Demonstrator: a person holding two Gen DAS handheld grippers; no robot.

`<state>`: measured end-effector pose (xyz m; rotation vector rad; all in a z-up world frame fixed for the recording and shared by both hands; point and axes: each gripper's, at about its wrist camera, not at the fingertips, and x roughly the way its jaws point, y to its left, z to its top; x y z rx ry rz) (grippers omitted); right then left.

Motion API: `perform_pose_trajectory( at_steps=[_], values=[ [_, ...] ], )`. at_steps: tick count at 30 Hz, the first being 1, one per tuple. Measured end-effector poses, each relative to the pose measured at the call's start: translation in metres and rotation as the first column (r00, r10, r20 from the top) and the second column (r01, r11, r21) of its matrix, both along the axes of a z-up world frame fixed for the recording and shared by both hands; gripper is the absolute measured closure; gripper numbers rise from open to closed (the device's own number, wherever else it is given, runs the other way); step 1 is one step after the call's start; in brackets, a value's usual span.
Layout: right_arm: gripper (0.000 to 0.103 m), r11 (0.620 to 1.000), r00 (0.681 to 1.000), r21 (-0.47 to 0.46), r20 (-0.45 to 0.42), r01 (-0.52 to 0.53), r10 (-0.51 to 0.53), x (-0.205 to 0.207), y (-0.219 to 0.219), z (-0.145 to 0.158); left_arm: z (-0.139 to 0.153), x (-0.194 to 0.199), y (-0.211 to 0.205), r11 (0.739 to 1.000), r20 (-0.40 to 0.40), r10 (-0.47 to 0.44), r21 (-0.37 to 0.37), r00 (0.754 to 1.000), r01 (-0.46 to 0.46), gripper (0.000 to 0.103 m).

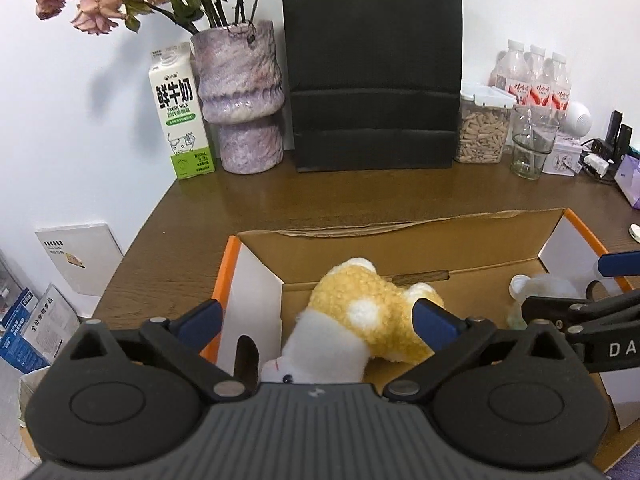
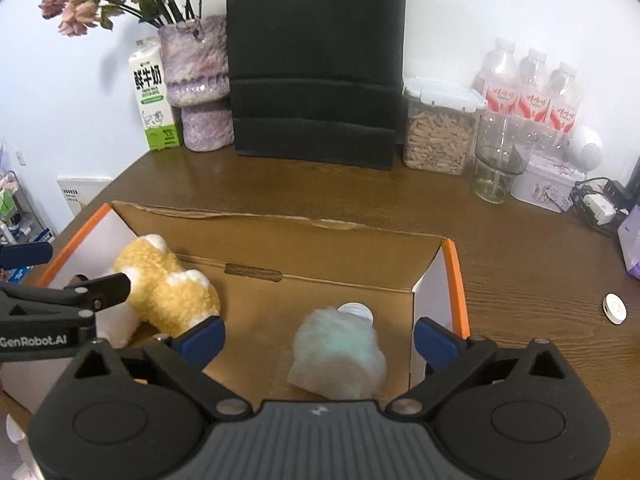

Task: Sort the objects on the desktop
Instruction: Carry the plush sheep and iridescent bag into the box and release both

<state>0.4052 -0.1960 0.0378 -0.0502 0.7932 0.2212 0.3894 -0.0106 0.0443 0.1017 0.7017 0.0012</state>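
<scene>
The brown wooden bench carries a cardboard box, black paper bag, milk carton, purple vase, seed jar, glass and three bottles.

Setting: a home or small-office desk against a white wall. Evidence, back row from upper left to right: fresh-milk carton; mottled purple vase with wilted pink roses; black paper bag at top centre; clear lidded canister of seeds; empty glass tumbler; three water bottles; small patterned tin; white round gadget; plugs and cables at right edge. Brown wood-grain desktop. Open cardboard box in the foreground. Stacked boxes and papers on the floor, lower left
</scene>
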Motion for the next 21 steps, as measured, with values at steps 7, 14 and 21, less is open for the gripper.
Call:
perform_pose_trajectory(
  at_steps=[7,14,21],
  values=[
    [0.002,1.0,0.998,0.016,0.068,-0.01,0.008,-0.032,-0.007,0.023,0.019,-0.025,0.009,1.0,0.058,0.006,-0.017,0.998,-0.005,0.0],
    [0.002,0.998,0.984,0.043,0.176,-0.045,0.036,-0.086,-0.02,0.051,0.048,-0.072,0.02,0.999,0.159,-0.007,-0.041,0.987,0.013,0.0],
    [0.001,0.996,0.954,0.036,0.29,-0.085,0.071,-0.154,-0.024,0.065,0.064,-0.14,0.033,0.996,0.27,-0.037,-0.063,0.962,0.056,0.0]
  ],
)
